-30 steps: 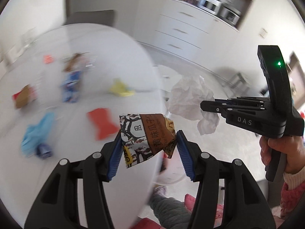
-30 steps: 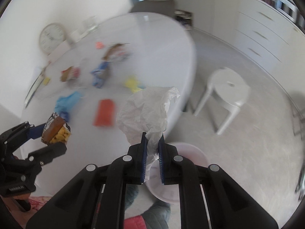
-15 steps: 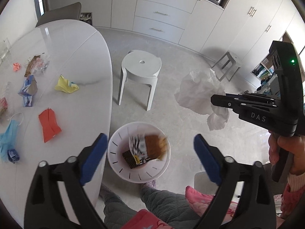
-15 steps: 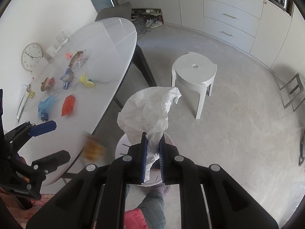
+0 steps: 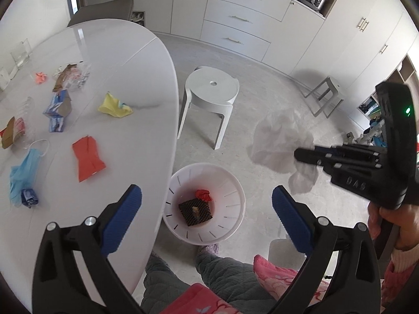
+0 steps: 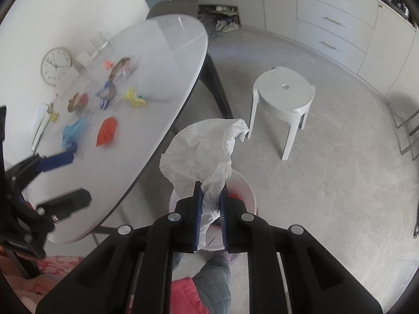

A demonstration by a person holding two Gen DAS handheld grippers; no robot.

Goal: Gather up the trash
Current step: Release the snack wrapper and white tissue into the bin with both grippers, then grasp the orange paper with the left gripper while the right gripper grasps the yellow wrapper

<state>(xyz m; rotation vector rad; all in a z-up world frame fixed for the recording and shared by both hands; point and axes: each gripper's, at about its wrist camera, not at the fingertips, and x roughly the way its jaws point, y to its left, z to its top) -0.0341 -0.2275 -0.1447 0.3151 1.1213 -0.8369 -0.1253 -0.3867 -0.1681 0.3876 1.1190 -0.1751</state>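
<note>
My left gripper (image 5: 207, 206) is open and empty above a white trash bin (image 5: 230, 183) on the floor. In the bin lie a dark snack wrapper (image 5: 195, 209) and a red scrap (image 5: 203, 195). My right gripper (image 6: 210, 204) is shut on a crumpled white tissue (image 6: 201, 151), held over the bin (image 6: 246, 191); it also shows in the left wrist view (image 5: 301, 154) to the right of the bin, with the tissue (image 5: 280, 144) blurred. Several pieces of trash lie on the white table (image 5: 136, 60): an orange wrapper (image 5: 87, 157), a yellow wrapper (image 5: 114, 104), a blue mask (image 5: 22, 170).
A white stool (image 5: 210, 91) stands on the floor beyond the bin. A metal-legged stool (image 5: 324, 94) and white cabinets (image 5: 235, 18) are farther back. A clock (image 6: 55, 65) leans at the table's far side. The person's legs (image 5: 209, 274) are below the bin.
My left gripper opened and dropped the snack wrapper, which now lies in the bin. My right gripper moved with the tissue over the bin.
</note>
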